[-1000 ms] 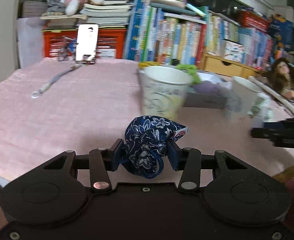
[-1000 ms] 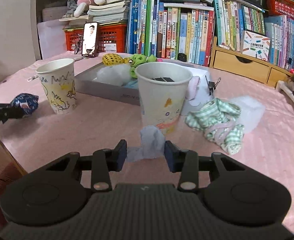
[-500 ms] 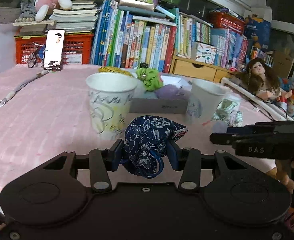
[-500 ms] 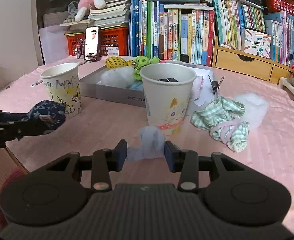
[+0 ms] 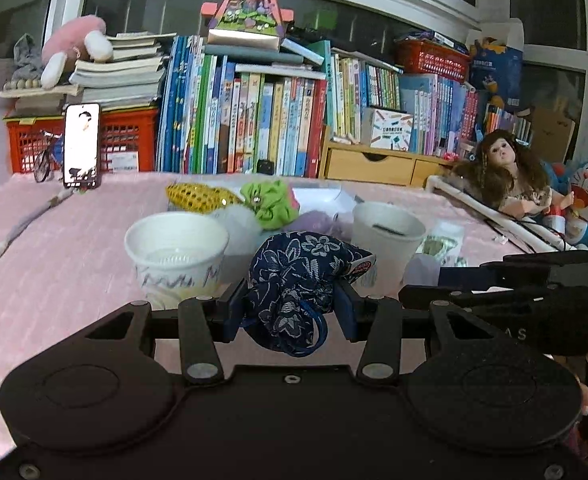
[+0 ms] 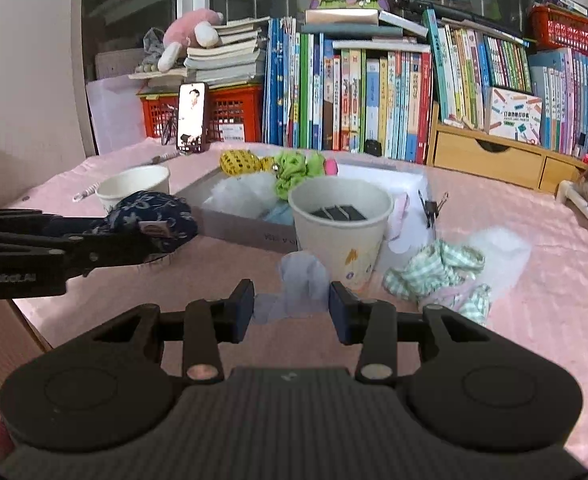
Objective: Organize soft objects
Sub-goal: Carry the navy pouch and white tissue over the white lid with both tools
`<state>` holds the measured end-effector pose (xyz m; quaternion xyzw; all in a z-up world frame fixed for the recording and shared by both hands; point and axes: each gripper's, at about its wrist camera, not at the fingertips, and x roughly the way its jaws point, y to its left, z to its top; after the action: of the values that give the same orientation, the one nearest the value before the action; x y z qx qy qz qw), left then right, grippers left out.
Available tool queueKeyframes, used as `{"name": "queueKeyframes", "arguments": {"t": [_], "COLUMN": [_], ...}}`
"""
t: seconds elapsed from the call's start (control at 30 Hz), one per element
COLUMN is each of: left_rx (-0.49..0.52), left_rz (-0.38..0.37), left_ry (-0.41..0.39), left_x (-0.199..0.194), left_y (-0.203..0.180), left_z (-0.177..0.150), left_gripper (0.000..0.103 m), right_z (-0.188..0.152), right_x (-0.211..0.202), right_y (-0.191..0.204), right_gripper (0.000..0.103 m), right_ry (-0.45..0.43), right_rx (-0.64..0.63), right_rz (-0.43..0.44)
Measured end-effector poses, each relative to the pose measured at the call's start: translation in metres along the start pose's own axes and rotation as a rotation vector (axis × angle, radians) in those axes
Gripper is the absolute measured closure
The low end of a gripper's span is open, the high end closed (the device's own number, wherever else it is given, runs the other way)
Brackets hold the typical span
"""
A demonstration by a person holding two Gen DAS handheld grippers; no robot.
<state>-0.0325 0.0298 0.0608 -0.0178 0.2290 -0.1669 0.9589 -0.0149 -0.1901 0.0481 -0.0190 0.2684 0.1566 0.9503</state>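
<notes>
Left wrist — pouch [image 5: 294,280] between hand-held gripper [image 5: 289,312]

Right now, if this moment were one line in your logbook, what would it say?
left gripper: shut on blue floral pouch, raised near paper cups | right gripper: around pale fabric scrap | stage: carrying
</notes>
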Motion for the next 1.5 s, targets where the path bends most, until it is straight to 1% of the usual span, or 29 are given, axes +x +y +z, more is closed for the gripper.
{"name": "queueKeyframes", "arguments": {"t": [0.27, 0.53, 0.6, 0.67, 0.77, 0.93, 1.07, 1.27, 1.5], "left_rx": [0.025, 0.028, 0.027, 0.026, 0.018, 0.013, 0.015, 0.019, 0.021], "left_rz": [0.004, 0.011, 0.012, 0.019, 0.017, 0.028, 0.028, 0.027, 0.030], "left_ry": [-0.040, -0.062, -0.065, -0.062, -0.050, -0.043, -0.044, -0.050, -0.046], "left_x": [0.009, 0.028, 0.034, 0.041, 0.047, 0.052, 0.053, 0.054, 0.062], "left_y": [-0.009, -0.014, -0.014, -0.014, -0.013, -0.011, -0.011, -0.014, -0.017], "left_z": [0.025, 0.057, 0.064, 0.068, 0.069, 0.069, 0.068, 0.069, 0.079], "left_gripper": [0.059, 0.059, 0.059, 0.059, 0.059, 0.059, 0.059, 0.059, 0.059], "right_z": [0.016, 0.036, 0.041, 0.044, 0.044, 0.043, 0.043, 0.048, 0.053], "right_x": [-0.006, -0.007, -0.005, -0.003, 0.001, 0.000, 0.000, -0.002, -0.002], "right_y": [-0.001, -0.005, -0.007, -0.011, -0.017, -0.023, -0.023, -0.024, -0.025], "right_gripper": [0.057, 0.057, 0.059, 0.060, 0.065, 0.066, 0.069, 0.069, 0.069], "right_ry": [-0.043, -0.082, -0.086, -0.084, -0.070, -0.075, -0.081, -0.103, -0.118], "right_rx": [-0.005, -0.007, -0.006, 0.009, 0.043, 0.060, 0.060, 0.060, 0.056], "right_rz": [-0.001, -0.004, -0.020, -0.017, -0.014, -0.019, -0.018, -0.019, -0.031]}}
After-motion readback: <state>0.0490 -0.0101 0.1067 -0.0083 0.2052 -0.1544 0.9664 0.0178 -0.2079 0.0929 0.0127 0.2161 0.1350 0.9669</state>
